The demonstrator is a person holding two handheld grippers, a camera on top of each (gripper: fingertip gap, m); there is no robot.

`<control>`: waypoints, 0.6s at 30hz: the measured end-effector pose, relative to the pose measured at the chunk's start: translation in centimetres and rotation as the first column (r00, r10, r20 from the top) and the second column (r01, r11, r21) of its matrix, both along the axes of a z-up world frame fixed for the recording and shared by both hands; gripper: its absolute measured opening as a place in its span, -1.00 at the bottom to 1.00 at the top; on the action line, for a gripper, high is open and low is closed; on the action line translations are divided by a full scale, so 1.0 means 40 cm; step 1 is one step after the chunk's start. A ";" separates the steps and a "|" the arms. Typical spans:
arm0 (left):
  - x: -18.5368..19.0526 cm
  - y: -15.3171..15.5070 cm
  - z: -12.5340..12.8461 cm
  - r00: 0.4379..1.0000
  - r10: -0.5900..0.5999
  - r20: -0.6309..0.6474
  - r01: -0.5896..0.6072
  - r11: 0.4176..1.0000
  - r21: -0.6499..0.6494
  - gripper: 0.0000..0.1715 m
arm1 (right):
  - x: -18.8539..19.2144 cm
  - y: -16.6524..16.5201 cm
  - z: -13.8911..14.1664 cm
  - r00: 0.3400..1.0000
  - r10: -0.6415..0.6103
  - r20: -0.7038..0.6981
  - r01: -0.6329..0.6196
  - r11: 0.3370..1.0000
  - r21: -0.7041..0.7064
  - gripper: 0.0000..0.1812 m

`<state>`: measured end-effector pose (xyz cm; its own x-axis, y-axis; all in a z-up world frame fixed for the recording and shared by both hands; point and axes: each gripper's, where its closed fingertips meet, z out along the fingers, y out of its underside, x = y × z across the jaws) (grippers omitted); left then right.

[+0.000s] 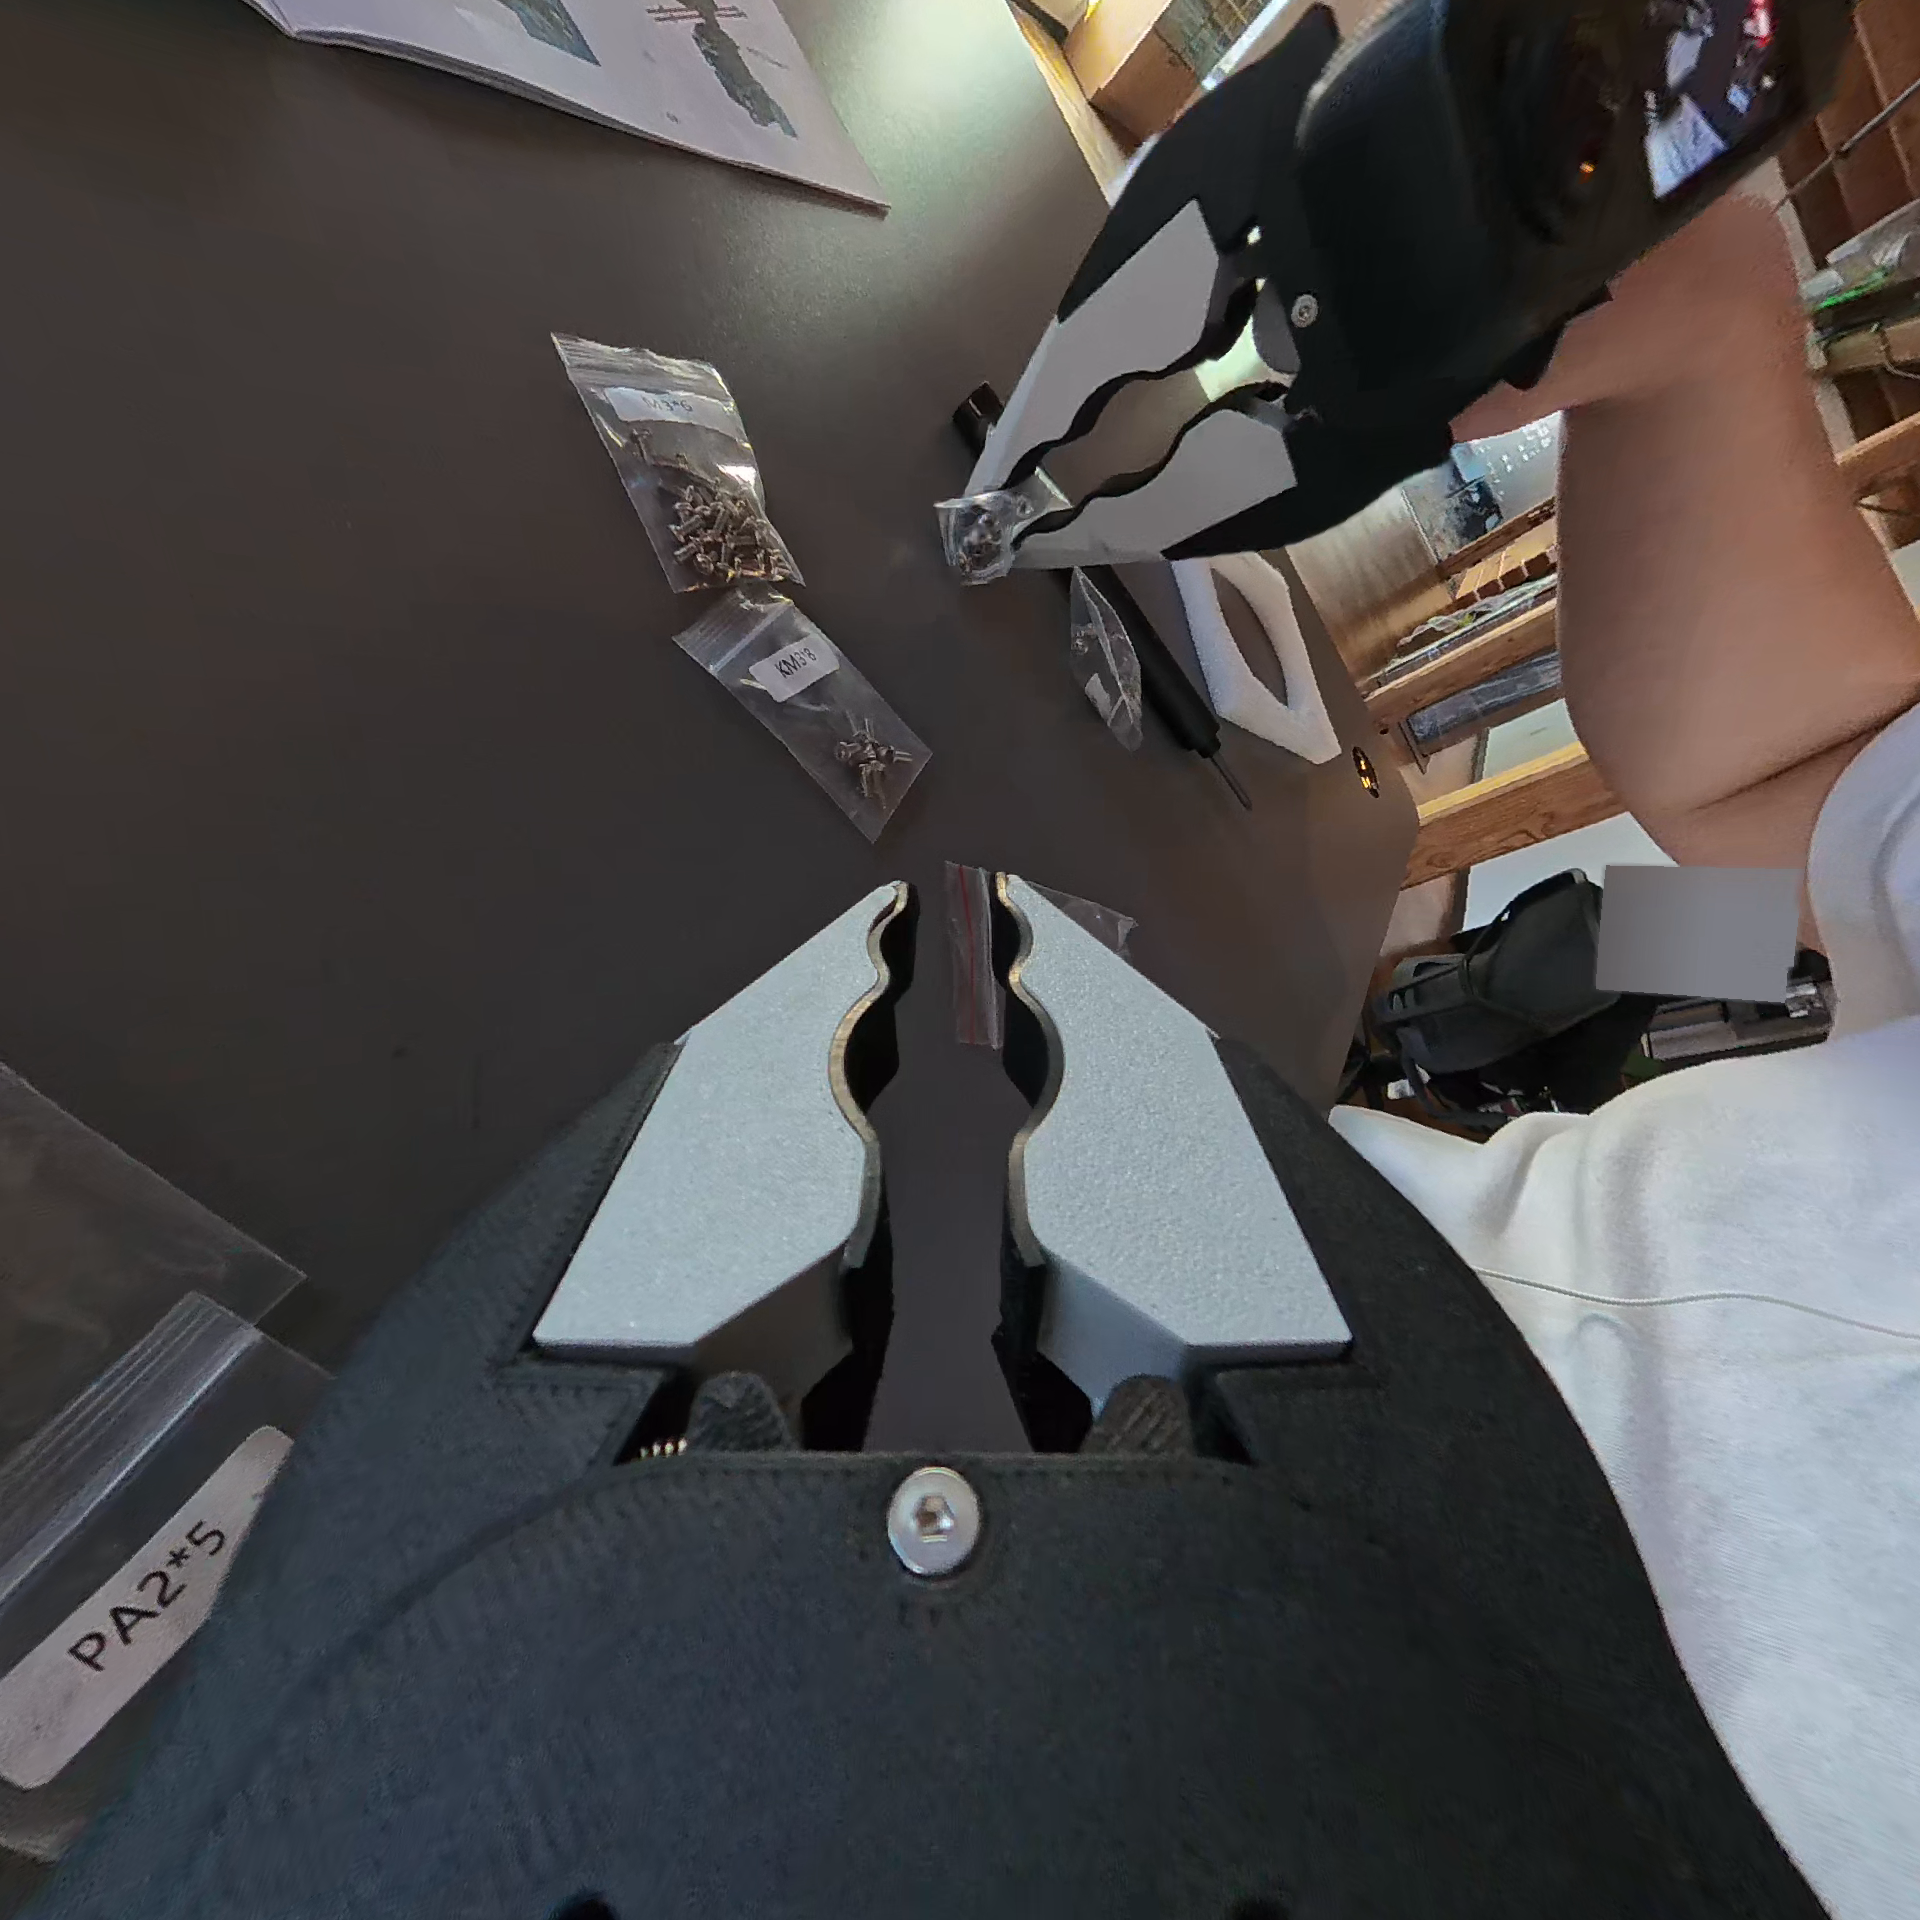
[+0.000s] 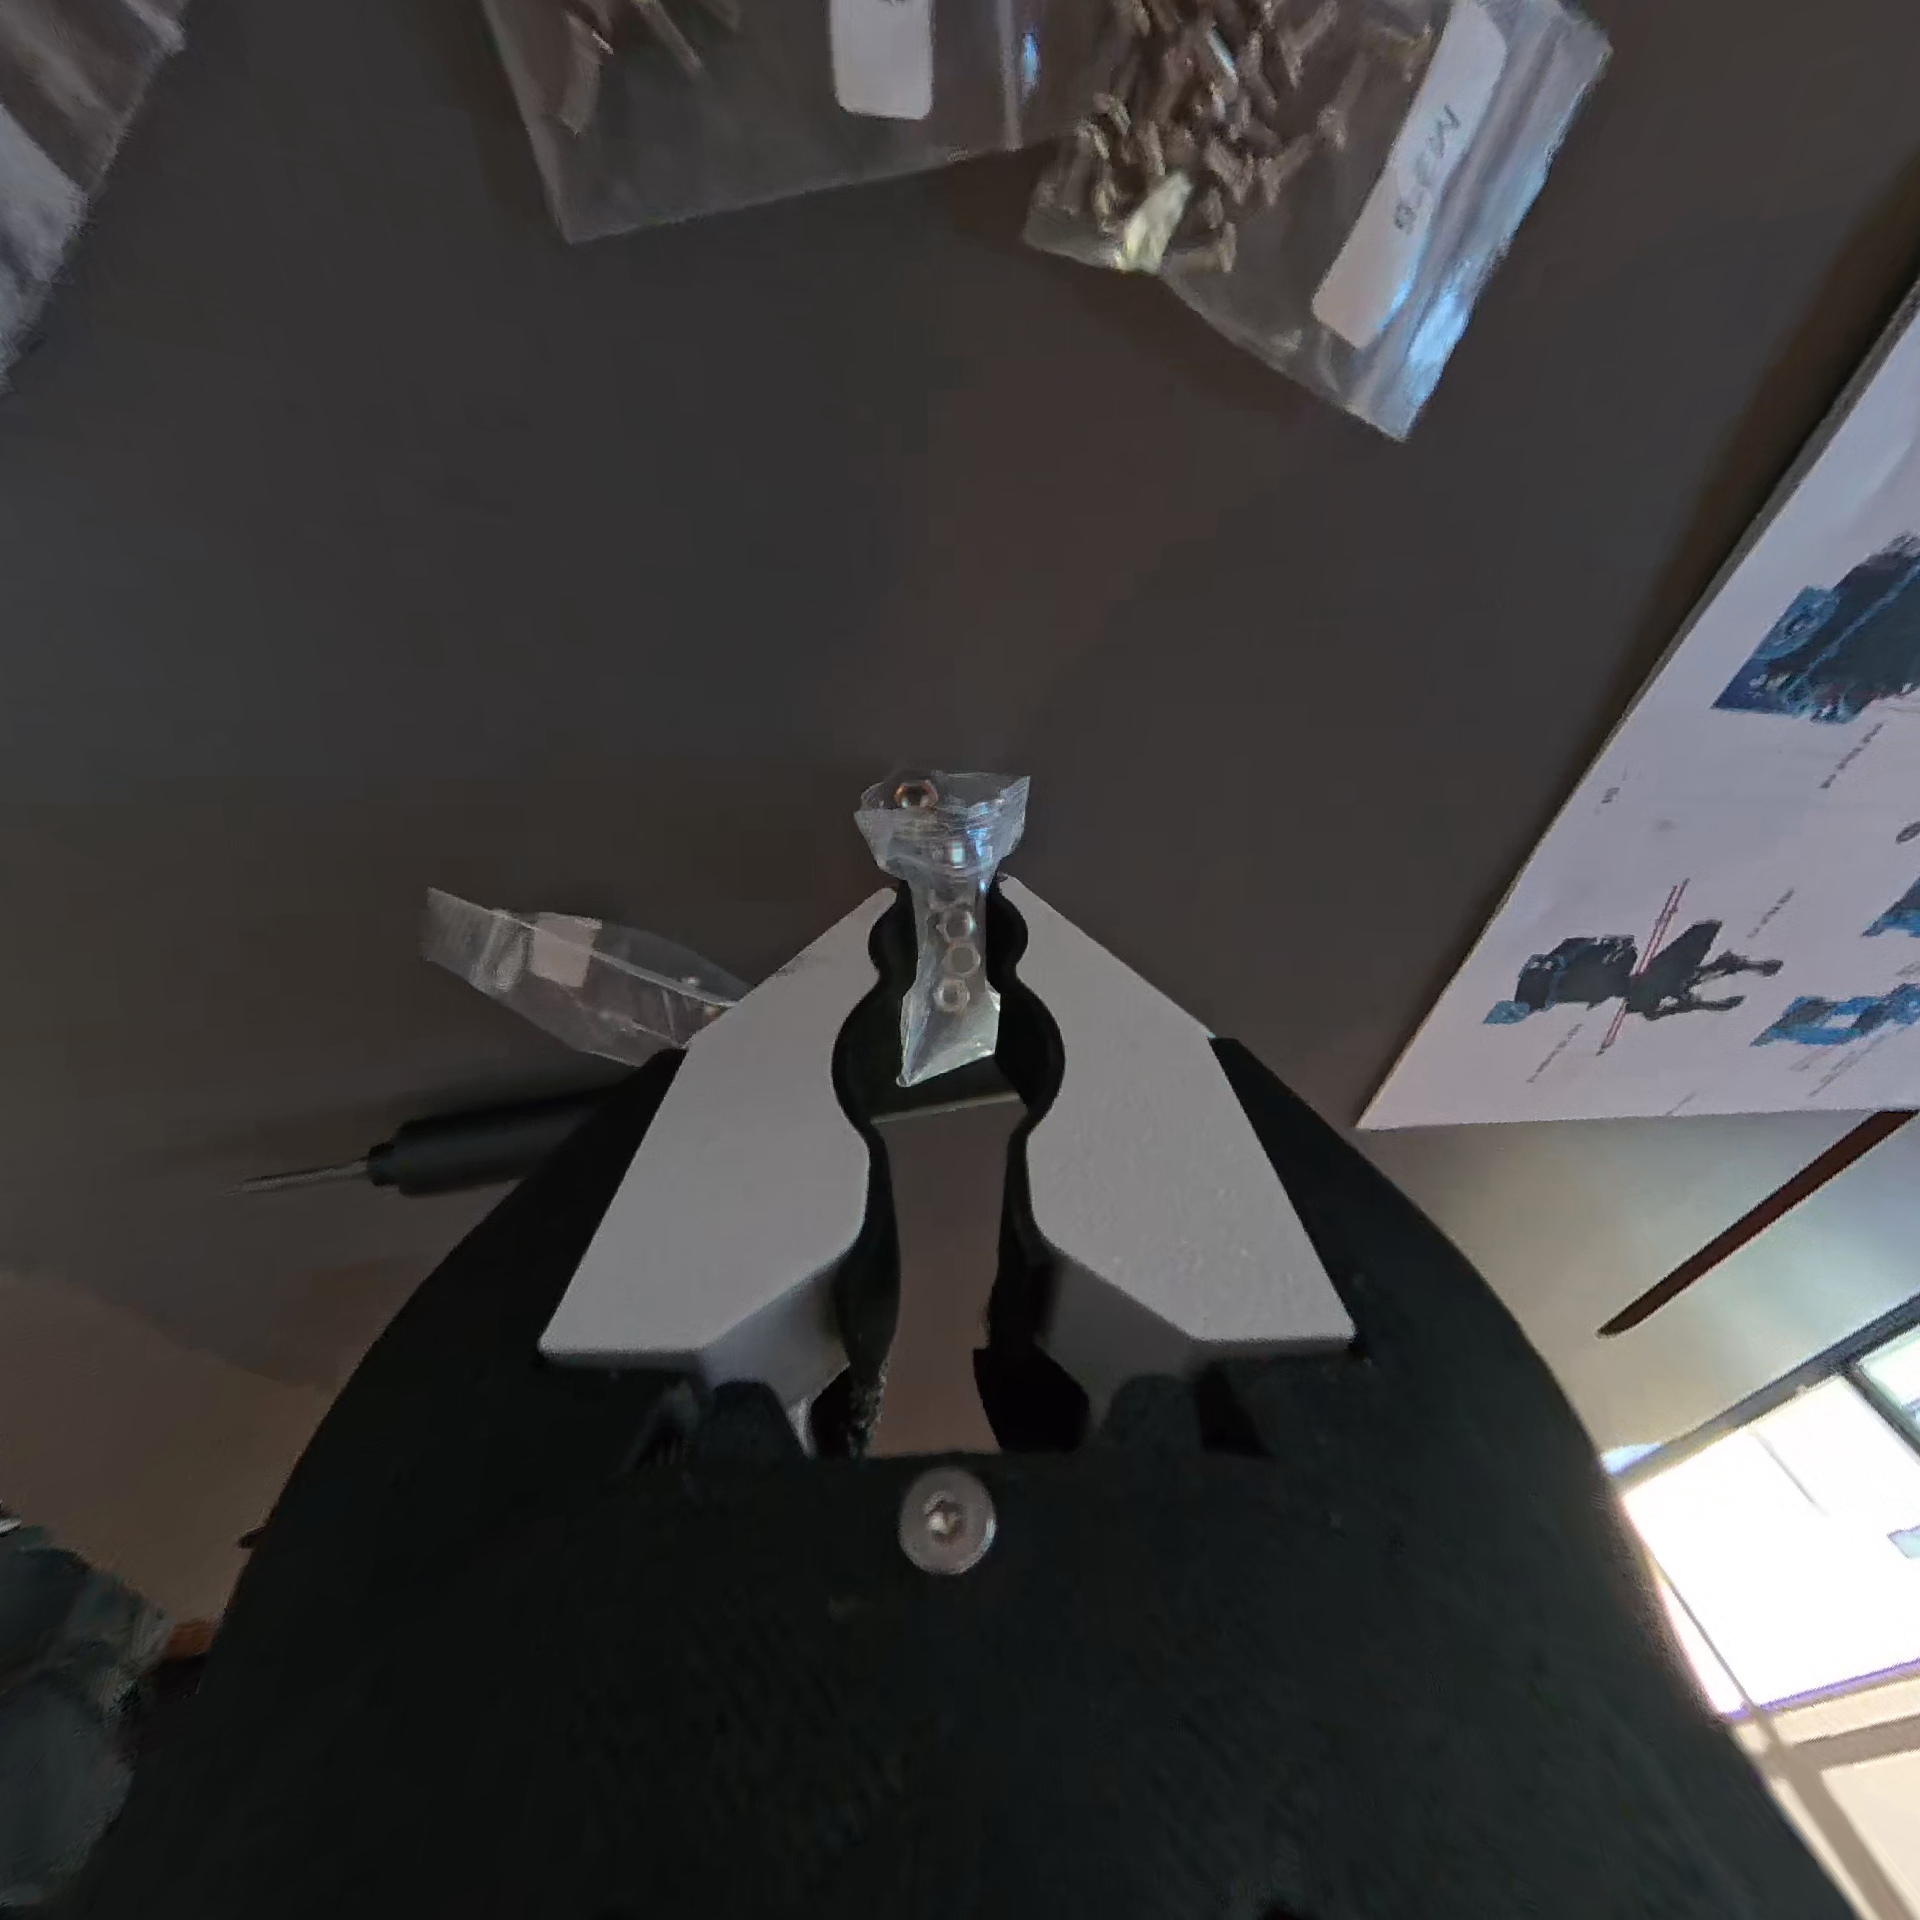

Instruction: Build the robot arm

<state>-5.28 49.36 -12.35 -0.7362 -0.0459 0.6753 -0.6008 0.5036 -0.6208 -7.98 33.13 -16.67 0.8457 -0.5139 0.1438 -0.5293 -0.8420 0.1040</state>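
Note:
My right gripper [image 2: 940,896] is shut on a small clear plastic bag [image 2: 940,935] that holds a few metal nuts, pinched at the fingertips above the dark table [image 2: 727,571]. The left wrist view shows the same gripper [image 1: 995,511] at the upper right, with the little bag [image 1: 975,535] hanging from its tips. My left gripper [image 1: 951,894] is open with a narrow gap and holds nothing. A clear zip bag with a red stripe [image 1: 971,956] lies on the table under its tips, partly hidden by the right finger.
Two labelled bags of screws [image 1: 696,478] [image 1: 821,717] lie mid-table, also seen in the right wrist view [image 2: 1299,156]. A printed booklet [image 1: 623,62] [image 2: 1714,831], a black screwdriver [image 1: 1174,686] [image 2: 468,1148], white foam [image 1: 1268,665], another labelled bag [image 1: 125,1558] and a person's arm [image 1: 1683,520] are around. Spacing between my two grippers at the tips: around 20 cm.

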 end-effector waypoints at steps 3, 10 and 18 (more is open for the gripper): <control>-0.002 -0.001 0.000 1.000 -0.004 0.003 0.004 1.000 0.001 -0.85 | -0.008 0.006 0.005 1.000 0.019 -0.011 -0.020 1.000 -0.014 -0.88; -0.002 0.000 0.000 1.000 -0.005 -0.001 0.005 1.000 -0.002 -0.85 | 0.000 0.001 0.003 1.000 0.000 -0.003 0.000 1.000 0.008 -0.89; -0.004 0.002 0.002 1.000 -0.007 0.000 0.007 1.000 -0.003 -0.85 | -0.004 0.002 0.004 1.000 -0.006 -0.018 0.006 1.000 -0.009 -0.88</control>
